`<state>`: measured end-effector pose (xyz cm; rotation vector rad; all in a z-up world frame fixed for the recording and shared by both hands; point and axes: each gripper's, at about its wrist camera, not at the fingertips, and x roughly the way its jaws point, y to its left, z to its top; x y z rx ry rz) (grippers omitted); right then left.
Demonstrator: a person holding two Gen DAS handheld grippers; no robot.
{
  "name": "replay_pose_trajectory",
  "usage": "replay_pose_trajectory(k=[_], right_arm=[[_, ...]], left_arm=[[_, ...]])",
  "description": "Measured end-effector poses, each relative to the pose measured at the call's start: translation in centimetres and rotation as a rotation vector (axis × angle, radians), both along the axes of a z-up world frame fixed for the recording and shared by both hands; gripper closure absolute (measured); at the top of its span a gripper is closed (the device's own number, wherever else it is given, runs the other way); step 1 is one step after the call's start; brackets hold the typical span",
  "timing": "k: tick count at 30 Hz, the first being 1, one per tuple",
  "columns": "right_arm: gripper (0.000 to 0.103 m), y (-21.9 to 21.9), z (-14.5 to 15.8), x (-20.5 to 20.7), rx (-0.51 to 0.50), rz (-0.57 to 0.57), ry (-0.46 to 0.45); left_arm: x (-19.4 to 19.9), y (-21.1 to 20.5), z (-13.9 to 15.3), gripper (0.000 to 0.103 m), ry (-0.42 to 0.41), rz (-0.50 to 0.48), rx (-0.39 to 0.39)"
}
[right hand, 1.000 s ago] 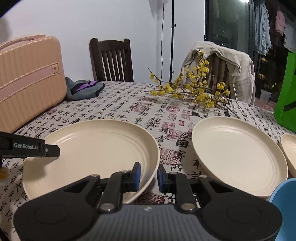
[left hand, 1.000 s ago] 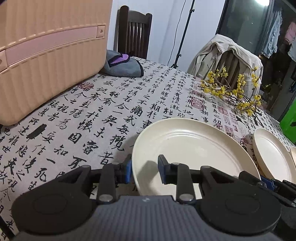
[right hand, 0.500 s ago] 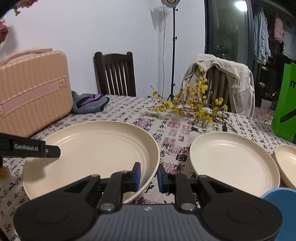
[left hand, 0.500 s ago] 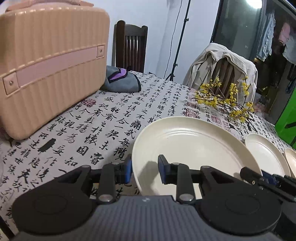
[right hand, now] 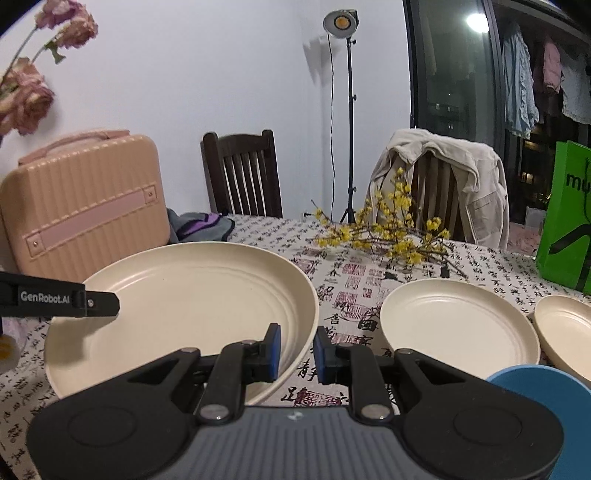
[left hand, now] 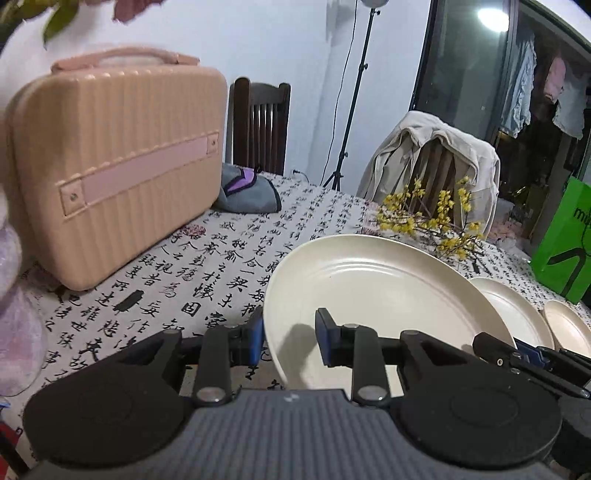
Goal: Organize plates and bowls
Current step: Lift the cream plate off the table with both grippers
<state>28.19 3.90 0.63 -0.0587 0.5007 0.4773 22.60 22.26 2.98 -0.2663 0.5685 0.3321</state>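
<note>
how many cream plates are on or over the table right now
3. A large plate is held at its rim by both claws, a medium plate sits to its right, and a third is at the right edge, partly cut off.

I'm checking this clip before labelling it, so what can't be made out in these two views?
- Large plate: near rim hidden behind each gripper body, both views.
- Blue dish: cut off by the right wrist view's bottom-right edge; bowl or plate unclear.
- Third cream dish: cut by the right edge, both views.
- Flowers: blurred, top-left, left wrist view.
- Hands: out of frame.
</note>
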Motion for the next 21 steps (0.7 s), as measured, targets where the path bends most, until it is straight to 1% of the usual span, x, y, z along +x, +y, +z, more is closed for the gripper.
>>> replay_pose_trajectory(k=[15, 21], right_arm=[[0.085, -3.0, 3.3, -4.9, 0.031, -0.009, -0.062], [0.085, -3.9, 4.1, -6.7, 0.039, -0.014, -0.082]], left_arm=[[-4.9, -2.7, 3.4, 0.075, -0.074, -0.024, 0.029], [-6.9, -3.7, 4.4, 0.075, -0.097, -0.029, 0.040]])
